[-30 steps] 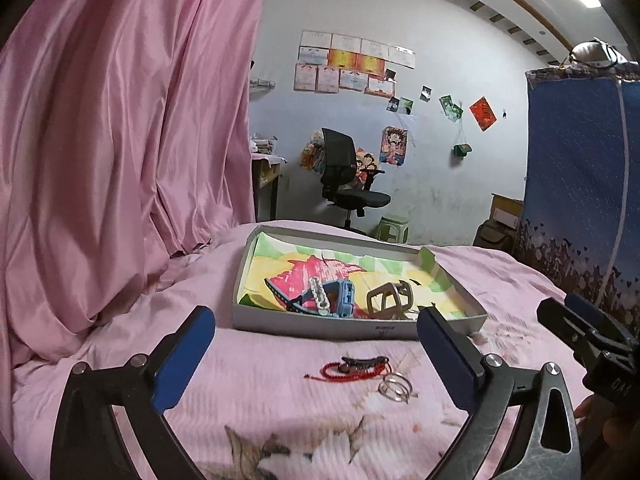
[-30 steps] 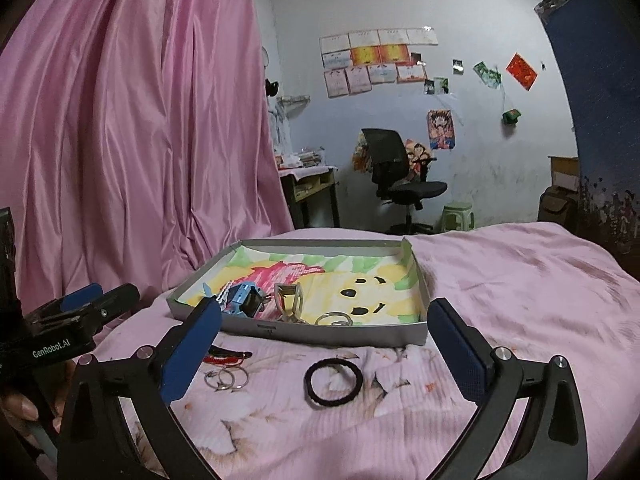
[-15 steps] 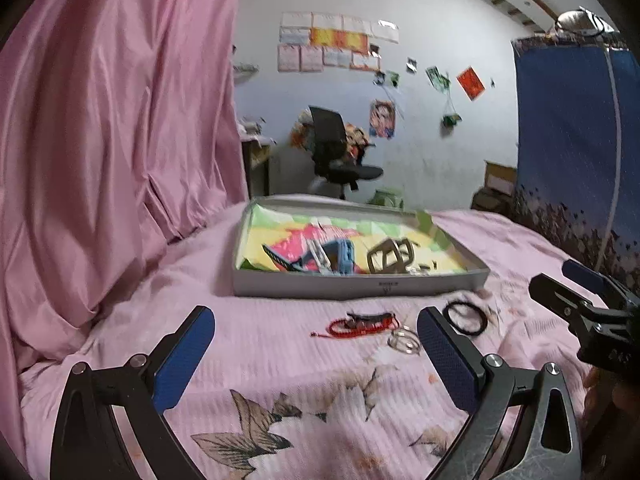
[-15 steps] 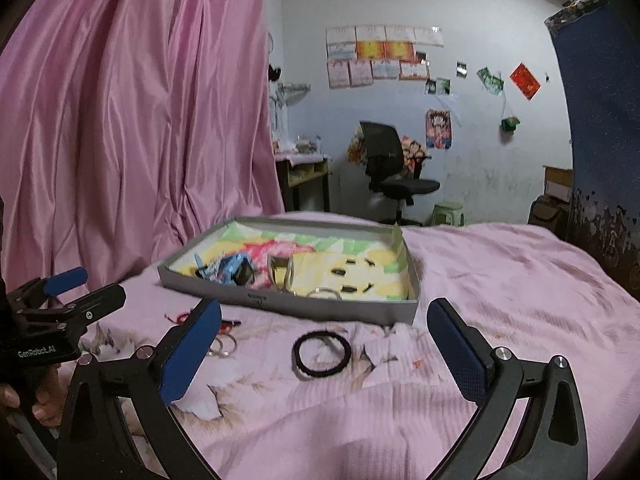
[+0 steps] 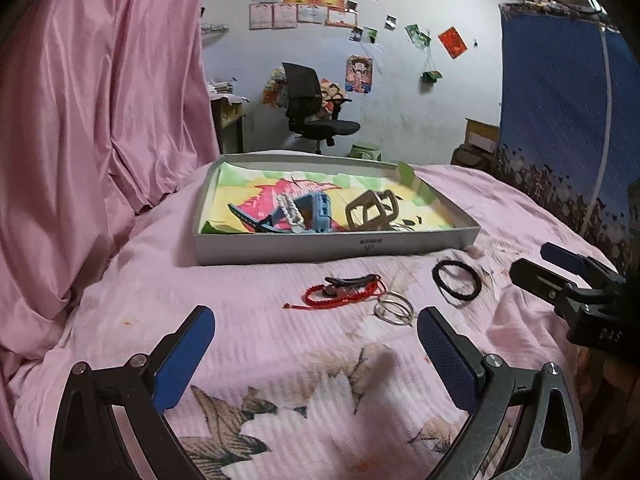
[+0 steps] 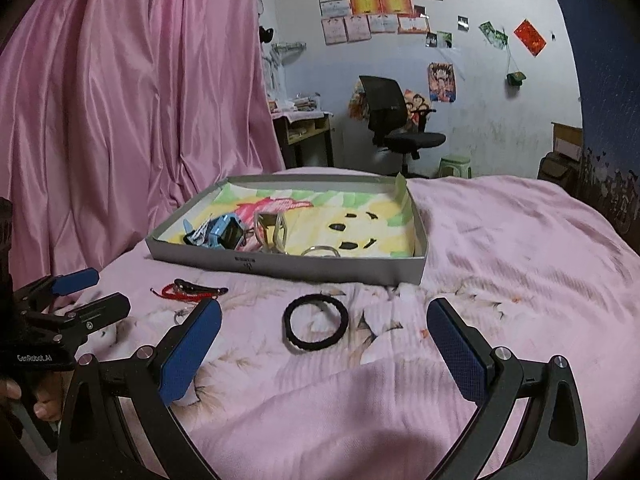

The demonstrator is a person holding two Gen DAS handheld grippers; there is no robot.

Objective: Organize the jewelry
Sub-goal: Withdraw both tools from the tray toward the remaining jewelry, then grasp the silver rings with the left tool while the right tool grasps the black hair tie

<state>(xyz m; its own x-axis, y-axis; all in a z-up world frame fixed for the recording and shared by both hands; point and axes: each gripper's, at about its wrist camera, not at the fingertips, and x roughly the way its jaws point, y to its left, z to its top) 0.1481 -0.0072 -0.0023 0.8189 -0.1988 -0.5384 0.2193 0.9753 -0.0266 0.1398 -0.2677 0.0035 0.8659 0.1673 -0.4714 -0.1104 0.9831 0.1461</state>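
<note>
A grey tray (image 5: 336, 249) (image 6: 320, 270) with a colourful lining stands on the pink bedspread and holds a blue watch (image 5: 318, 212) (image 6: 224, 234), a tan clip (image 5: 372, 210) and a ring. In front of it lie a red cord bracelet (image 5: 340, 294) (image 6: 186, 292), a dark hair clip (image 5: 352, 279), silver rings (image 5: 394, 307) and a black hair band (image 5: 456, 280) (image 6: 316, 322). My left gripper (image 5: 312, 336) is open and empty, short of the red bracelet. My right gripper (image 6: 324, 332) is open and empty around the black band's position, above it.
A pink curtain (image 5: 92, 112) hangs along the left. A blue patterned cloth (image 5: 560, 112) hangs on the right. Beyond the bed are a black office chair (image 5: 316, 112), a desk and a green stool (image 6: 454, 164). A hand (image 6: 44, 404) holds the left gripper.
Both grippers have tilted down and drawn nearer the loose items on the bedspread; the tray now sits higher in both views. Both stay open.
</note>
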